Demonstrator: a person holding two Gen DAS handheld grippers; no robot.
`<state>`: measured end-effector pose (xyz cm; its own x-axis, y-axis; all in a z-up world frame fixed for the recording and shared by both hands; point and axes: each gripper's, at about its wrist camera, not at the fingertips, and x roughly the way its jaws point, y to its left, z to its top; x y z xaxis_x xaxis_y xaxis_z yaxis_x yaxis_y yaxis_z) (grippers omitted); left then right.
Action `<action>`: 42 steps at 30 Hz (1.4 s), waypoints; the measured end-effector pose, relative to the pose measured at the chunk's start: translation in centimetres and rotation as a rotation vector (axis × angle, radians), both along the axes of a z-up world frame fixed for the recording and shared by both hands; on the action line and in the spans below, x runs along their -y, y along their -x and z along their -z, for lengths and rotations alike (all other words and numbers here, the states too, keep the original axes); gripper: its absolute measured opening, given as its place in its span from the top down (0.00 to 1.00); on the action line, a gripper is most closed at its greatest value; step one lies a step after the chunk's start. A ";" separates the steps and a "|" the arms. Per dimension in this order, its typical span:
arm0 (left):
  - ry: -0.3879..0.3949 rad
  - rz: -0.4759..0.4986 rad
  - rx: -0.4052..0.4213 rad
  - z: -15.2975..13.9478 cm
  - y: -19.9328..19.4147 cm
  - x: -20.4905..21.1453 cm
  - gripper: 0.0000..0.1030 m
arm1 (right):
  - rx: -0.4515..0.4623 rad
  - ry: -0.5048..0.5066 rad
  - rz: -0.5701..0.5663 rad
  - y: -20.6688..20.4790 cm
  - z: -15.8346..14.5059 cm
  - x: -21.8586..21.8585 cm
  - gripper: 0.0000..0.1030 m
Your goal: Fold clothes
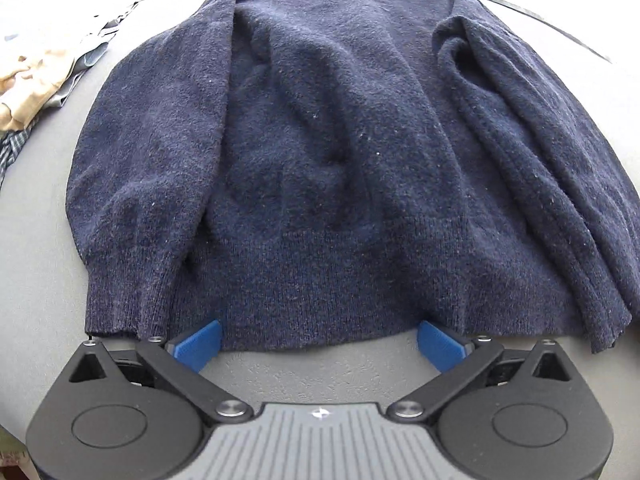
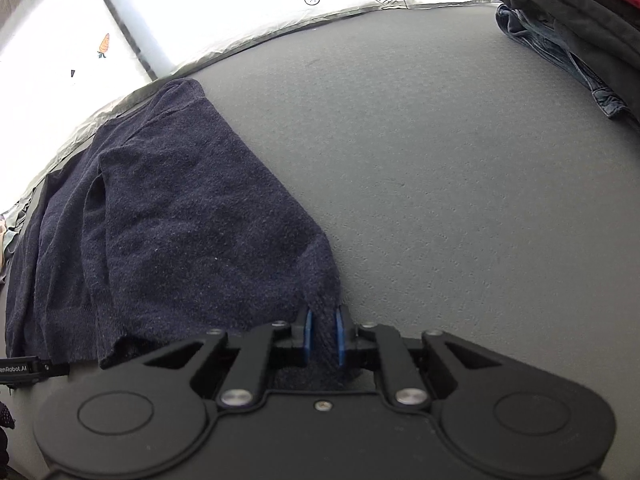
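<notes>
**Sweater hem: one corner pinched, the other not yet gripped**

A navy sweater is lying flat on the grey table, both sleeves folded in over the body and the hem nearest the cameras. The left gripper is standing with its jaws spread wide at the middle of the hem, blue pads just at the edge and pressing on nothing. The right gripper is pinching the right-hand corner of the sweater, jaws nearly shut with a thick bunch of knit squeezed between them.

What could go wrong, as I judge it: if the right side is lifting while the left is catching only the top layer, or nothing, the hem will rise unevenly and the fold will skew. The folded-in sleeves are lying loose and could slide off when the cloth is raised. The knit is thick and could slip from a shallow bite.

The left view is showing the whole garment and a crumpled pile of clothes at the left. Only the right view is showing the grip itself, plus a dark stack of clothes well apart at the far right.
</notes>
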<state>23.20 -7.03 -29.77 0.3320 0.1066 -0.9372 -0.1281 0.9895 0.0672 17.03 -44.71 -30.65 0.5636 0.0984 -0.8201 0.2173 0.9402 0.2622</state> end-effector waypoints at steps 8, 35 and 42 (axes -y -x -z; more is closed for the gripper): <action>0.024 -0.114 0.002 0.1 0.5 0.2 0.00 | 0.166 0.208 0.127 -3.3 -5.1 7.3 0.92; 0.046 -0.164 -0.076 -0.3 -0.2 0.0 0.00 | 0.106 0.054 0.536 -5.7 0.4 13.9 0.45; 0.051 -0.145 -0.105 -0.7 -0.5 0.3 0.00 | 0.161 0.204 0.459 -8.6 -0.6 15.6 0.88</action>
